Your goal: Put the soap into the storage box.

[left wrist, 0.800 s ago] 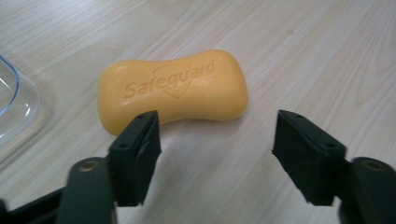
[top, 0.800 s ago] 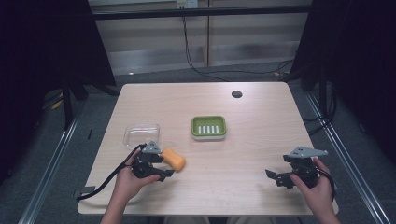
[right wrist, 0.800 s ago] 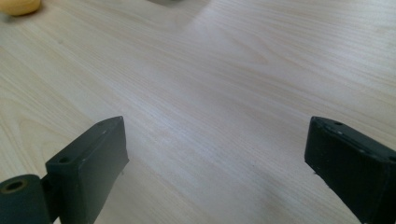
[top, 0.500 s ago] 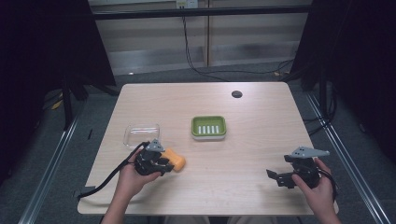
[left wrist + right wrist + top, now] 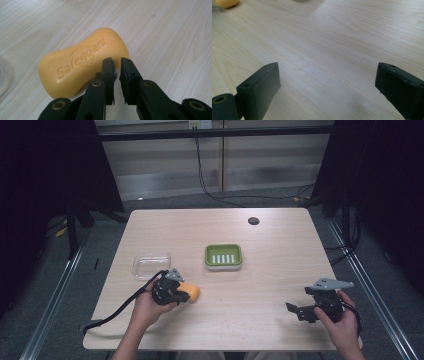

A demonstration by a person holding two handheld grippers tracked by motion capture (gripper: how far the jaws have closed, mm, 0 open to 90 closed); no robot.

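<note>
An orange soap bar (image 5: pixel 191 292) stamped "Safeguard" lies flat on the wooden table (image 5: pixel 260 270) near the front left. My left gripper (image 5: pixel 181 295) sits low just left of it. In the left gripper view the soap bar (image 5: pixel 82 60) lies just beyond the fingertips, and the left gripper (image 5: pixel 117 61) is shut with only a thin slit between the jaws and nothing in it. My right gripper (image 5: pixel 295 311) rests at the front right, pointing left. In the right gripper view it (image 5: pixel 327 67) is open wide over bare wood, with the soap bar (image 5: pixel 225 3) far off.
A green slotted soap dish (image 5: pixel 207 256) stands at the table's middle. A clear plastic lid or tray (image 5: pixel 151 265) lies left of it, behind my left hand. A dark round hole (image 5: pixel 253 221) marks the far side. A black cable (image 5: pixel 115 312) trails off the front left edge.
My left gripper has edged slightly rightward, closer to the soap bar. The soap and my right gripper have kept still.
</note>
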